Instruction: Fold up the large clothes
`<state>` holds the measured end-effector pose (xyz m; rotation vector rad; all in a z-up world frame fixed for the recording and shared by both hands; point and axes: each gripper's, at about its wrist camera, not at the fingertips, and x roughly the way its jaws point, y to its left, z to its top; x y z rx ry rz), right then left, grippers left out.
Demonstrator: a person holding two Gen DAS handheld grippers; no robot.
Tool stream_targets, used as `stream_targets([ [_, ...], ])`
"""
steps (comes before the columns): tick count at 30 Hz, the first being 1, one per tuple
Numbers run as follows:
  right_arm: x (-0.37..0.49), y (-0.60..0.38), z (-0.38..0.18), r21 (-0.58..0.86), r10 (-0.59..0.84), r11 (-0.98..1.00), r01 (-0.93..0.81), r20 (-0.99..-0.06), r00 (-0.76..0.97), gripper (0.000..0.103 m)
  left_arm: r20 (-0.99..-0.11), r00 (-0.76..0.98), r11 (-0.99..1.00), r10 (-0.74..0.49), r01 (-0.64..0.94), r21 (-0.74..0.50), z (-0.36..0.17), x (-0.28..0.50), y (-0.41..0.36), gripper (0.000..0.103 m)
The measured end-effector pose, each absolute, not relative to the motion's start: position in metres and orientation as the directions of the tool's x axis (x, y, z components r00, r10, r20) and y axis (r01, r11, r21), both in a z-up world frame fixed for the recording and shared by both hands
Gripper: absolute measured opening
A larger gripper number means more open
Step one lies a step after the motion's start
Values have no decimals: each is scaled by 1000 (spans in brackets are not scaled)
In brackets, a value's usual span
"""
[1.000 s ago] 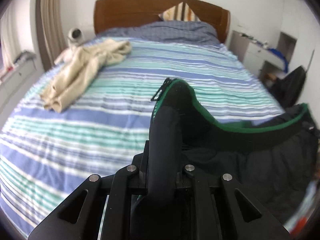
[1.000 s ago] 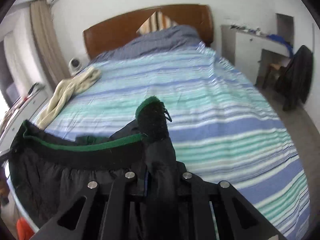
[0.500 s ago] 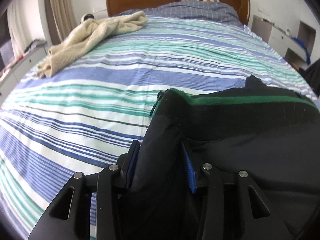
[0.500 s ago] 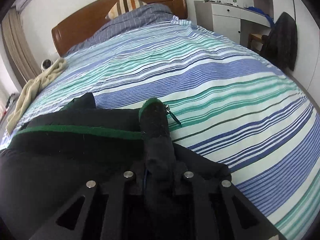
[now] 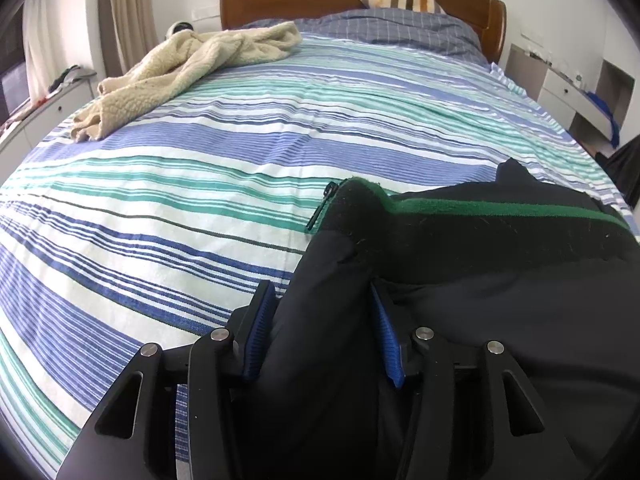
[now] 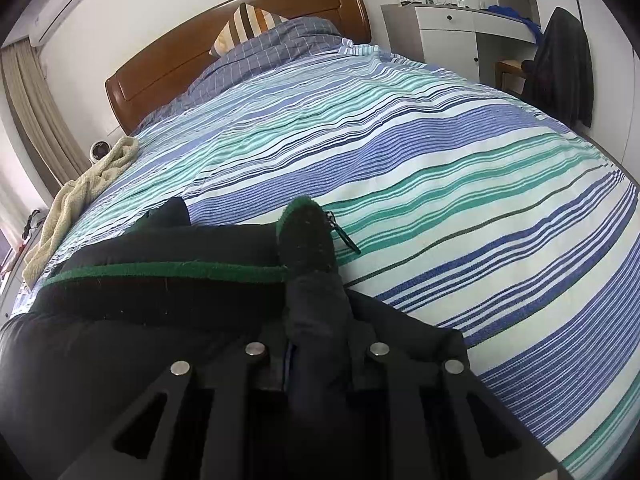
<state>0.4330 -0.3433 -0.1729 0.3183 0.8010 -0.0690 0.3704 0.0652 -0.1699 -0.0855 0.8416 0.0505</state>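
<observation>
Left wrist view: the black jacket with green collar trim (image 5: pixel 500 264) lies on the striped blue, teal and white bed (image 5: pixel 240 168). The left hand-held gripper (image 5: pixel 320 320) is parted around its fabric; the right hand-held gripper (image 6: pixel 316 344) is clamped on its opposite collar corner.

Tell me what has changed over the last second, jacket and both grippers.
The black jacket was hanging above the bed's foot; both grippers carried it forward and down, and it now lies on the striped bed. The left gripper has opened around the cloth; the right gripper stays shut on its collar end. The cream fleece has not moved.
</observation>
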Motion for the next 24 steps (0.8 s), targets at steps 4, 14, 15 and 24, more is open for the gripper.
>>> stream_targets([
  [4,433,-343,-174,257,61,950,180,-713,699,18,-745,667,995,15,-81,-52,-170,371,65,51],
  [14,434,-343,-174,261,64,949,179,-711,700,18,-744,668,995,18,-82,-50,-170,371,66,52],
  [15,434,-343,-175,263,65,948,178,-710,701,18,-744,668,995,17,-82,-51,-170,371,66,52],
  [24,433,-347,-176,288,81,941,177,-701,709,18,-746,666,993,17,-96,-63,-170,371,70,58],
])
